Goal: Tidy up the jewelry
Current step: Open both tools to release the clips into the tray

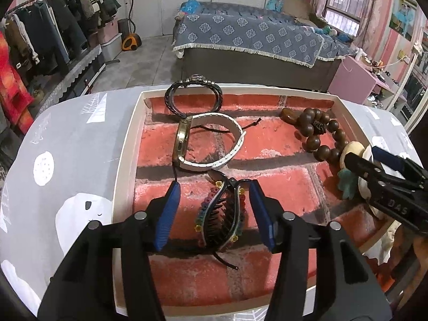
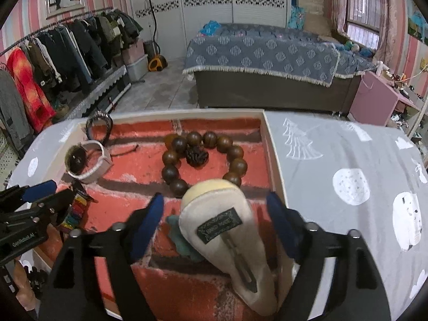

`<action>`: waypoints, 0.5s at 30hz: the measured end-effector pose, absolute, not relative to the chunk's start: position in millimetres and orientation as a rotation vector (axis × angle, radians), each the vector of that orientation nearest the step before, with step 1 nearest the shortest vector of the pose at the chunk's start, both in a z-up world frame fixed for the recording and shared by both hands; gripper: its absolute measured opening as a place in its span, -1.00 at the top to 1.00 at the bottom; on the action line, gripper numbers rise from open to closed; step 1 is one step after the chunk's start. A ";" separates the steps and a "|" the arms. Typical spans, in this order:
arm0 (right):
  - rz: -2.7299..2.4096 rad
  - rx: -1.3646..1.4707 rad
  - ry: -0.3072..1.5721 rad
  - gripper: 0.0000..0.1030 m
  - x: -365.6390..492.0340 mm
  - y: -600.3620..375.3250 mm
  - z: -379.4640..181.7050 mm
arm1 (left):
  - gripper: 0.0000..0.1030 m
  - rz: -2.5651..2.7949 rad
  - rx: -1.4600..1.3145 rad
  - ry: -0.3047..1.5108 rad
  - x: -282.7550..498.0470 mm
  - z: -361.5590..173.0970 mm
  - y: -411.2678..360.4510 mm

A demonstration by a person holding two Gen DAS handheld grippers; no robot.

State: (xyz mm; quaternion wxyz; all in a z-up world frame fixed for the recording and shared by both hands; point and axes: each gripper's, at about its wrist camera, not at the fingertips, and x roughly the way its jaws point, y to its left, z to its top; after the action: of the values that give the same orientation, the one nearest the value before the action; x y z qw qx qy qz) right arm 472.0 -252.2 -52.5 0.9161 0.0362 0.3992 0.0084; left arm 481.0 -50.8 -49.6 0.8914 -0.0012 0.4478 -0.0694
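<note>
A shallow white tray (image 1: 125,144) with a red brick-pattern liner holds the jewelry. My left gripper (image 1: 214,187) is open, its blue pads either side of a black claw hair clip with coloured beads (image 1: 222,214), not touching it. My right gripper (image 2: 214,200) is open around a cream felt hair clip with a teal leaf (image 2: 222,230), which leans on the tray's right wall (image 2: 272,160). A wooden bead bracelet (image 2: 203,157), a white-strap watch (image 1: 206,141) and a black braided bracelet (image 1: 192,91) lie further back.
The tray sits on a grey tablecloth with white prints (image 2: 347,174). The right gripper shows in the left wrist view at the right (image 1: 374,165). A bed (image 1: 254,37) and a clothes rack (image 1: 40,34) stand beyond the table.
</note>
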 end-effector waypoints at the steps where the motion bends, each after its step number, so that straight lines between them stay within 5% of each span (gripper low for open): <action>1: 0.017 0.074 0.810 -0.53 470.4 -252.9 -48.6 | -0.10 -0.147 -0.005 0.926 480.3 -48.5 -50.7; 4: 0.023 0.081 0.774 -0.73 466.0 -256.8 -38.2 | -0.28 -0.157 -0.021 0.913 479.4 -44.3 -46.9; 15: -0.047 0.041 0.646 -0.88 422.8 -273.3 10.2 | -0.90 -0.164 -0.056 0.801 453.3 6.8 -23.5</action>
State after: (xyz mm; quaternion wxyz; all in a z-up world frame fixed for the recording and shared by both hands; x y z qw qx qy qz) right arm 422.8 -273.3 10.2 0.9479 0.0202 0.3171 -0.0229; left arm 453.3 -23.5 6.8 0.9172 -0.0274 0.3894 -0.0797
